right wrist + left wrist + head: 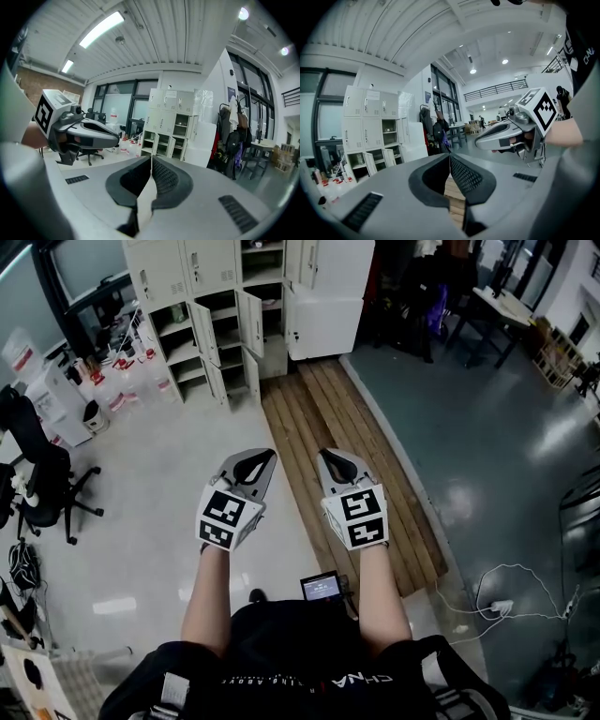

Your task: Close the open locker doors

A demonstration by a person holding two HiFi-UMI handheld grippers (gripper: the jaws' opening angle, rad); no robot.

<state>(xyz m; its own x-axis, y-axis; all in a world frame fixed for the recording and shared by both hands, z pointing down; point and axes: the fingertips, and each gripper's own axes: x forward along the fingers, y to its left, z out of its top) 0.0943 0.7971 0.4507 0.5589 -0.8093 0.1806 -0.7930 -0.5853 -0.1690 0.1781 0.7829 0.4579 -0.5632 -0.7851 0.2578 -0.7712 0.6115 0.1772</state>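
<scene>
The white locker block (211, 306) stands across the room at the top of the head view, with several doors hanging open, such as one (249, 322) in the middle column and one (205, 334) to its left. It shows small in the left gripper view (370, 136) and the right gripper view (168, 129). My left gripper (263, 459) and right gripper (327, 458) are held side by side at chest height, far from the lockers. Both are shut with nothing between their jaws.
A wooden plank strip (347, 456) runs from the lockers toward me. A black office chair (42, 479) stands at the left. Bottles and clutter (127, 371) sit left of the lockers. Cables and a power strip (497, 601) lie at the right. A table (502, 310) stands far right.
</scene>
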